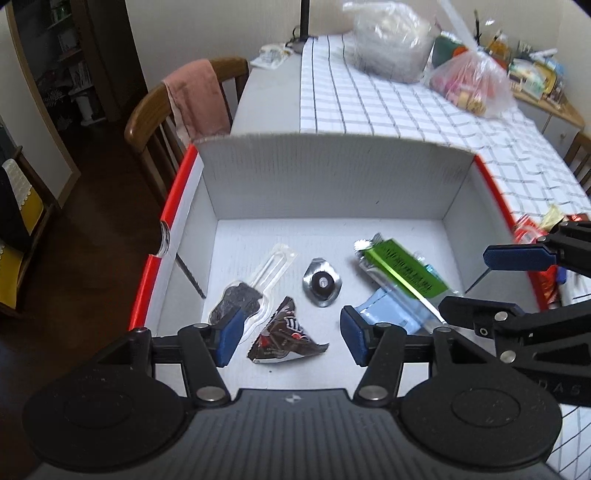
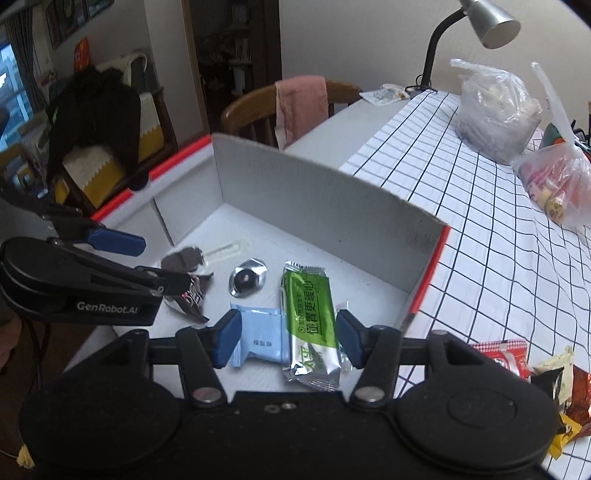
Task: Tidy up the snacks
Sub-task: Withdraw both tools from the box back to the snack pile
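A white cardboard box (image 1: 325, 184) with red edges holds several snacks: a green foil packet (image 1: 400, 267) (image 2: 312, 317), a light blue packet (image 1: 388, 310) (image 2: 258, 339), a round silver-wrapped sweet (image 1: 322, 282) (image 2: 246, 282), a dark brown torn wrapper (image 1: 284, 336) (image 2: 192, 295) and a dark lolly in a clear wrapper (image 1: 243, 295) (image 2: 188, 258). My left gripper (image 1: 290, 332) is open and empty over the brown wrapper. My right gripper (image 2: 288, 341) is open and empty above the green and blue packets; it also shows in the left wrist view (image 1: 498, 280).
The box stands on a table with a white checked cloth (image 2: 498, 240). More loose snacks (image 2: 546, 373) lie right of the box. Two plastic bags (image 2: 495, 114) (image 2: 557, 181) and a desk lamp (image 2: 480, 22) stand at the far end. A wooden chair with a pink towel (image 1: 195, 99) stands left.
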`<act>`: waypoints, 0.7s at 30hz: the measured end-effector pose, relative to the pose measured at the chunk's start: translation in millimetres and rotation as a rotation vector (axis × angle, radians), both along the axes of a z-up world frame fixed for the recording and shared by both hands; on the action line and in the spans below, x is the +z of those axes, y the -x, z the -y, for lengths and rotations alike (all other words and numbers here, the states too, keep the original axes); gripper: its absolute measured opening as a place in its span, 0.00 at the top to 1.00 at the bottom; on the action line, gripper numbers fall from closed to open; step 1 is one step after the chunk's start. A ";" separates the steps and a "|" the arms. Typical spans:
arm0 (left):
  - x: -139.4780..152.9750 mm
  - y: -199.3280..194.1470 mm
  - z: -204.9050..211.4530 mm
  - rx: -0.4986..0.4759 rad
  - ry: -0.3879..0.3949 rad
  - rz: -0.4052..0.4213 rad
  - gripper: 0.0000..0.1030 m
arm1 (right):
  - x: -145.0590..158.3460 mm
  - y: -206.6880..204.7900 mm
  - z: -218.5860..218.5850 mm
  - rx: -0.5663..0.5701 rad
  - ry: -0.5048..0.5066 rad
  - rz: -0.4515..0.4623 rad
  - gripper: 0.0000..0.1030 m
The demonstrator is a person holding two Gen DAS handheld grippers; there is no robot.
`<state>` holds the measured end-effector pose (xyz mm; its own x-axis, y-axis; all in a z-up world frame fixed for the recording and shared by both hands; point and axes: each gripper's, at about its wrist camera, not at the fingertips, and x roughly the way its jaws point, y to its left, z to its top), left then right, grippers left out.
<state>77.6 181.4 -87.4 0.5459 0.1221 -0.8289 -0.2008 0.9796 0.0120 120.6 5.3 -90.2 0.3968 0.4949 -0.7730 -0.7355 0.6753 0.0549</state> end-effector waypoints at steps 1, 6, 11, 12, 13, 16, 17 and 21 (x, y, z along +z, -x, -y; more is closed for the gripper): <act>3.3 1.9 1.2 0.000 0.002 0.012 0.45 | 3.0 0.7 3.9 -0.004 -0.014 0.001 0.44; 20.0 12.5 9.2 -0.006 0.019 0.073 0.44 | 20.2 6.6 22.3 -0.016 -0.079 0.025 0.36; 40.0 23.8 22.6 -0.031 0.027 0.146 0.40 | 37.0 13.2 43.6 -0.036 -0.146 0.037 0.29; 43.9 25.7 26.5 -0.035 0.026 0.162 0.39 | 40.5 15.0 48.9 -0.041 -0.161 0.042 0.26; 47.8 27.7 30.5 -0.043 0.025 0.178 0.39 | 43.8 16.8 54.3 -0.046 -0.176 0.046 0.24; 58.1 32.5 43.5 -0.064 0.028 0.216 0.37 | 53.0 20.7 70.8 -0.065 -0.209 0.060 0.20; 61.0 34.0 47.8 -0.070 0.029 0.228 0.36 | 55.2 21.5 77.0 -0.073 -0.218 0.064 0.20; 69.2 39.4 66.5 -0.084 0.021 0.270 0.30 | 61.5 24.0 103.7 -0.113 -0.253 0.084 0.12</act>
